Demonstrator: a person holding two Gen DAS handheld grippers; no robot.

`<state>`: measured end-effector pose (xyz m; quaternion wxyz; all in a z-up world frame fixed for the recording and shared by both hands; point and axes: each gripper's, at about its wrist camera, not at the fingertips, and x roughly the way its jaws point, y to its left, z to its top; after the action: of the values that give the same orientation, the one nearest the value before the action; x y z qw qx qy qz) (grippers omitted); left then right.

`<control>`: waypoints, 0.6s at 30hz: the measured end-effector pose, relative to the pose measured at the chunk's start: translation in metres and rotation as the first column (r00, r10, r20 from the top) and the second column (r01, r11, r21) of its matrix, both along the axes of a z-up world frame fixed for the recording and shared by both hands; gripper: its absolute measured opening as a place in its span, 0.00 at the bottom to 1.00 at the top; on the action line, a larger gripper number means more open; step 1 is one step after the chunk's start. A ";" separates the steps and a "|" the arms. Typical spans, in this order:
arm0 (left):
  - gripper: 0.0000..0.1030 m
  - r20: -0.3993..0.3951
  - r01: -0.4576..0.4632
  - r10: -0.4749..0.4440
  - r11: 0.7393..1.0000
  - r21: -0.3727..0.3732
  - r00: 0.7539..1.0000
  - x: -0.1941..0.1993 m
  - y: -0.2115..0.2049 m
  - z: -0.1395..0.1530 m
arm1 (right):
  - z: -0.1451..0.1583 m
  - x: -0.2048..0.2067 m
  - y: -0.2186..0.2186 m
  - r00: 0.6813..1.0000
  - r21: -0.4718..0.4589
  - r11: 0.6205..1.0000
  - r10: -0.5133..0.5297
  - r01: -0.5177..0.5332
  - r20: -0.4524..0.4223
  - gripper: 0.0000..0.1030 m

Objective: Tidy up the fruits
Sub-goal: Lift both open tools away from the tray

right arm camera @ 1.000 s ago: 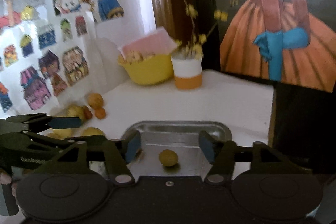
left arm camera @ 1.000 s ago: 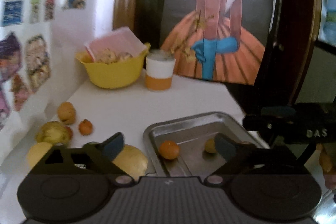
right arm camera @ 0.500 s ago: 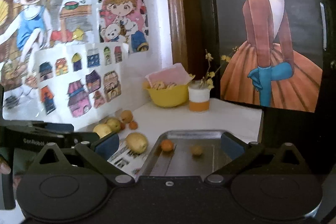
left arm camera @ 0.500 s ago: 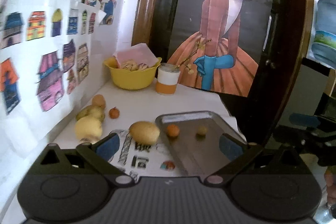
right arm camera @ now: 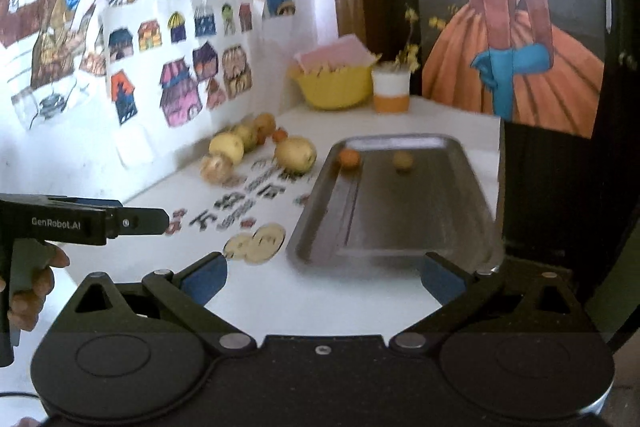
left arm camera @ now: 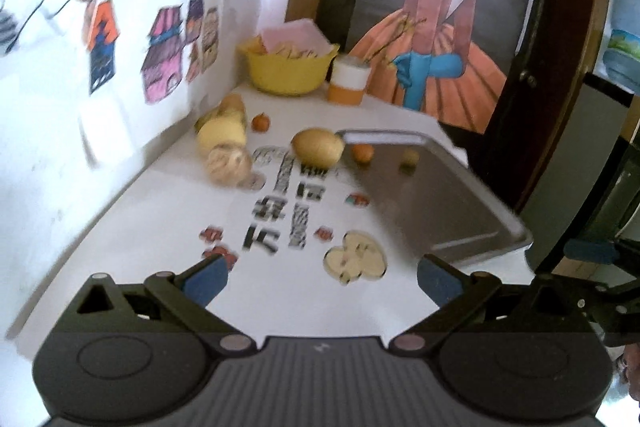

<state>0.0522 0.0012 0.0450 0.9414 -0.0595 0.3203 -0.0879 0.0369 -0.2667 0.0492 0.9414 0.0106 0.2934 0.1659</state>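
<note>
With both grippers pulled back from tray (left arm camera: pixel 460 195), left gripper (left arm camera: pixel 322 277), right gripper (right arm camera: pixel 324 277) gape empty; two fruits deposited, pile awaits.

Two small fruits (right arm camera: pixel 349 159) (one orange) lie in the metal tray (right arm camera: pixel 320 211).

The left gripper (right arm camera: pixel 132 223), seen from the right wrist view, carries the white lettering "GenRobot.AI" along its black side. On the white table (left arm camera: pixel 280 291), left of the tray (left arm camera: pixel 432 195), large black Chinese characters are printed; the nearest one reads "万" (left arm camera: pixel 260 239), while the others are too blurred to read. No other text is legible.
</note>
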 end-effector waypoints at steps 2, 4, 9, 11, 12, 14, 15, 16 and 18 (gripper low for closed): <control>1.00 -0.031 -0.007 0.007 1.000 0.009 0.999 -0.003 0.005 -0.005 | -0.005 -0.002 0.006 1.000 0.000 1.000 0.005 -0.005 -0.025 0.99; 1.00 -0.069 -0.003 0.004 1.000 0.014 0.998 -0.004 0.009 -0.009 | -0.011 -0.002 0.010 0.998 0.004 1.000 0.007 -0.006 -0.057 0.99; 1.00 -0.110 -0.008 0.011 1.000 0.025 0.994 -0.007 0.022 -0.014 | -0.022 0.004 0.026 0.990 0.023 0.999 0.032 -0.030 -0.136 0.99; 1.00 -0.114 -0.014 0.017 1.000 0.028 0.993 -0.006 0.025 -0.013 | -0.024 0.007 0.032 0.988 0.035 0.999 0.042 -0.037 -0.149 0.99; 1.00 -0.114 -0.016 0.019 0.999 0.032 0.993 -0.005 0.027 -0.012 | -0.023 0.009 0.035 0.987 0.042 0.998 0.045 -0.039 -0.156 0.99; 1.00 -0.110 -0.015 0.021 0.999 0.047 0.994 -0.002 0.029 -0.010 | -0.022 0.015 0.041 0.985 0.056 0.997 0.058 -0.049 -0.165 0.99; 1.00 -0.110 -0.016 0.022 0.998 0.056 0.994 0.000 0.029 -0.009 | -0.022 0.017 0.043 0.984 0.060 0.997 0.062 -0.053 -0.167 0.99; 1.00 -0.111 -0.017 0.024 0.998 0.067 0.994 0.002 0.028 -0.008 | -0.021 0.020 0.046 0.983 0.059 0.997 0.065 -0.056 -0.169 0.99; 1.00 -0.104 -0.012 0.020 0.997 0.081 0.994 0.006 0.027 -0.006 | -0.019 0.026 0.049 0.983 0.056 0.997 0.070 -0.061 -0.167 0.99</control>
<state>0.0580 0.0283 0.0392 0.9255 -0.0289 0.3722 -0.0641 0.0628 -0.2177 0.0306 0.9066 0.0388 0.3681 0.2025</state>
